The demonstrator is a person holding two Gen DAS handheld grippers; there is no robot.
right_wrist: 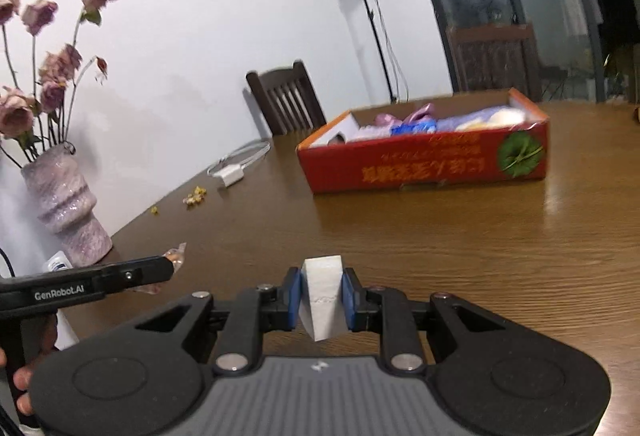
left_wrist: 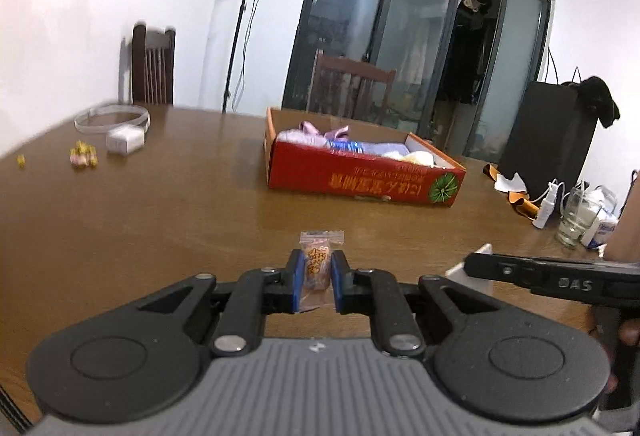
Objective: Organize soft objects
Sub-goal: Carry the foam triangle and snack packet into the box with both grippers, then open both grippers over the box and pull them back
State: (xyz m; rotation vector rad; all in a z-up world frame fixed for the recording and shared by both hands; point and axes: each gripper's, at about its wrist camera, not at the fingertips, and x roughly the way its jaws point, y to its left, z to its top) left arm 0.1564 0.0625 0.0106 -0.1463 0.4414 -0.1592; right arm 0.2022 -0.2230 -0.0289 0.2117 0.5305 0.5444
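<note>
Ahead, your biggest landmark is the worktop [left_wrist: 140, 204], brown and glossy, with the red cardboard box [left_wrist: 360, 182] sitting open-topped toward its far side. That box already holds soft bundles in lilac, blue and cream, so it reads as the destination for both things you carry. The vase of dried roses [right_wrist: 66, 204] stands well to the left, near your left claw's path; keep clear of it.

Your right claw [right_wrist: 322, 298] is clamped on a white foam block [right_wrist: 322, 292], which sits tilted between the blue pads [right_wrist: 295, 296] and bulges out below them. Your left claw [left_wrist: 316, 282] is pinched on a small wrapped snack packet [left_wrist: 318, 264], held upright by its middle, the crimped top sticking out forward.

Both loads hang above bare worktop, well short of the box. To do this step well, carry each one over the near red wall before lowering, rather than dragging it across the rim. Let go only once the item is above an open patch inside; the left end of the box looks emptier. Keep the 2 claws apart as they converge, so neither knocks the other's load loose.
</note>
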